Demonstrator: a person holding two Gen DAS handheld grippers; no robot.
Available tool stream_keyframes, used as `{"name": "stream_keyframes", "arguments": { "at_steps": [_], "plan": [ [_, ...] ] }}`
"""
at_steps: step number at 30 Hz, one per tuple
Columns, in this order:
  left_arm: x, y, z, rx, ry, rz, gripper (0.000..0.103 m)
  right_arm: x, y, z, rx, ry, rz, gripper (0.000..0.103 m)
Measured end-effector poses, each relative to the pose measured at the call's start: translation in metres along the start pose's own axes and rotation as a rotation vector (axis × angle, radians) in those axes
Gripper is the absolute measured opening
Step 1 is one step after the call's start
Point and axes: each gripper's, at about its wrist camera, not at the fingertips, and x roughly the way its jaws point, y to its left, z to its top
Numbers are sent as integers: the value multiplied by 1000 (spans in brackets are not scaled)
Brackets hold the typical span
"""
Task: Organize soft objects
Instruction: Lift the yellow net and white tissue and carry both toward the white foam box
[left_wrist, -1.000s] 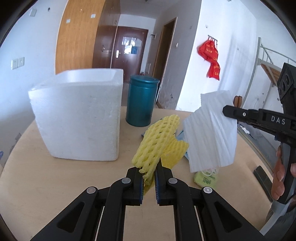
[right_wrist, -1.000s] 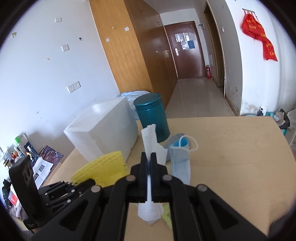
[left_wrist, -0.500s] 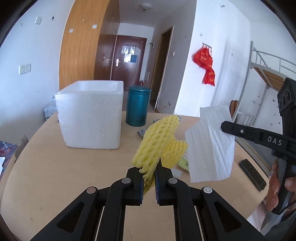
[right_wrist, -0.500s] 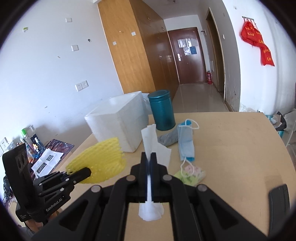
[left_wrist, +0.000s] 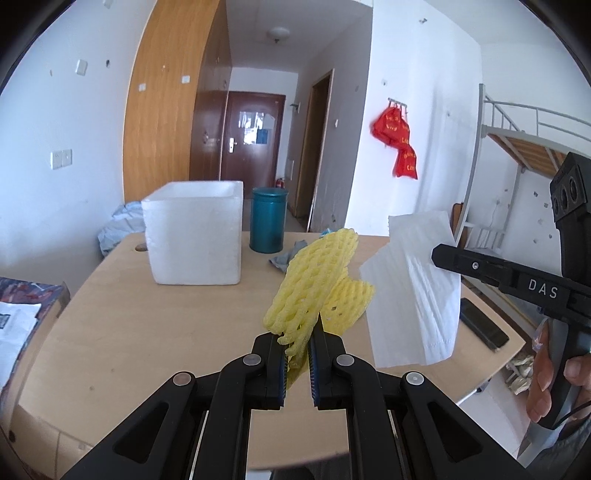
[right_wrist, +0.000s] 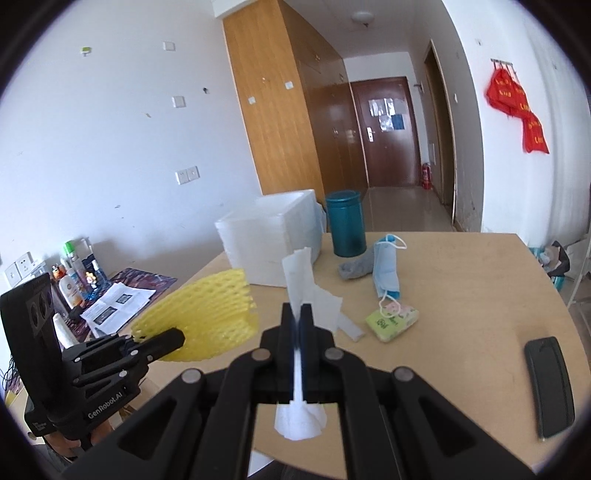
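1. Foam netting (left_wrist: 314, 280), yellow, sits pinched in my left gripper (left_wrist: 297, 354) at centre frame, its long axis rising up and slightly right from my fingers.
2. White tissue (right_wrist: 301, 295) is clamped flat in my right gripper (right_wrist: 296, 332), standing upright, tail hanging below.
3. Both are held above the table (left_wrist: 122, 314); the white foam box (left_wrist: 195, 232) lies ahead, upper left, nearer my left gripper, I judge.
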Motion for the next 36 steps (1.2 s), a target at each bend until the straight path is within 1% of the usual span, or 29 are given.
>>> {"name": "stream_keyframes", "arguments": {
  "at_steps": [9,15,17,27,36],
  "plan": [
    [-49,-4,-16,6,-42,26,10,-28,34,-20,-38,-40,38,4],
    [-75,-1,-17,5,-91,56,10,-36,52,-19,-77,-77,61,4],
    [-83,3,-17,2,-110,80,10,-35,56,-18,-87,-82,66,4],
    [-101,17,-22,-11,-141,139,10,-32,75,-18,-118,-91,112,4],
    [-113,29,-18,-21,-173,172,10,-24,93,-13,-150,-97,139,4]
  ]
}}
